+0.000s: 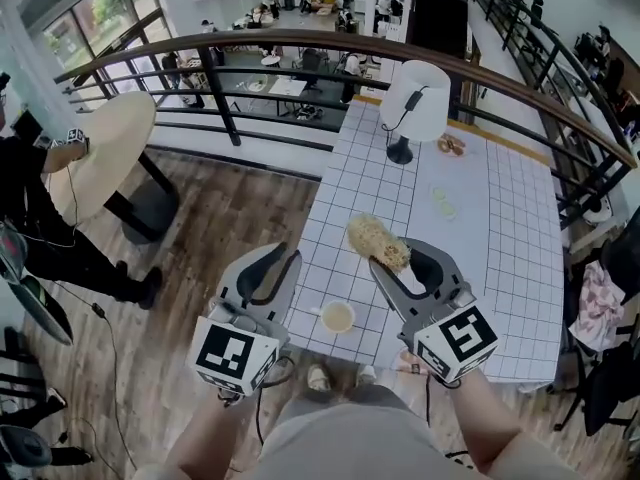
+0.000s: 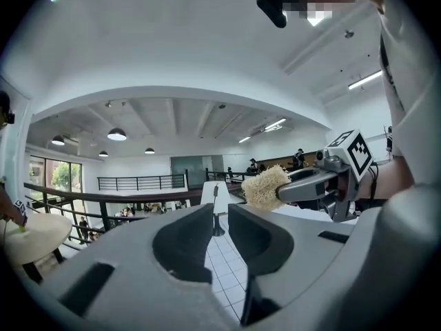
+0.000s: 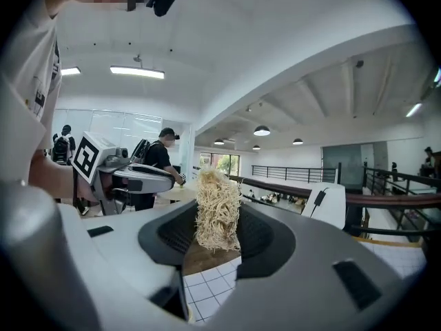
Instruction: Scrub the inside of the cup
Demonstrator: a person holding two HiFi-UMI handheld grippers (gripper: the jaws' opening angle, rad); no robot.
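A small cream cup (image 1: 338, 317) stands on the white tiled table (image 1: 500, 238), close to its front edge. Both grippers are held up in the air above it, pointing about level. My right gripper (image 1: 388, 261) is shut on a yellowish fibrous scrubber (image 1: 377, 239), which sticks out past the jaw tips and fills the gap in the right gripper view (image 3: 217, 209). My left gripper (image 1: 284, 255) is to the left of the cup, its jaws a little apart with nothing between them (image 2: 220, 212). Neither gripper view shows the cup.
A white lamp (image 1: 415, 98) stands at the table's far end, with small objects (image 1: 451, 145) beside it. A curved dark railing (image 1: 300, 40) runs behind. A round wooden table (image 1: 95, 153) and a person (image 1: 40, 228) are at the left. A chair with cloth (image 1: 600, 298) sits at the right.
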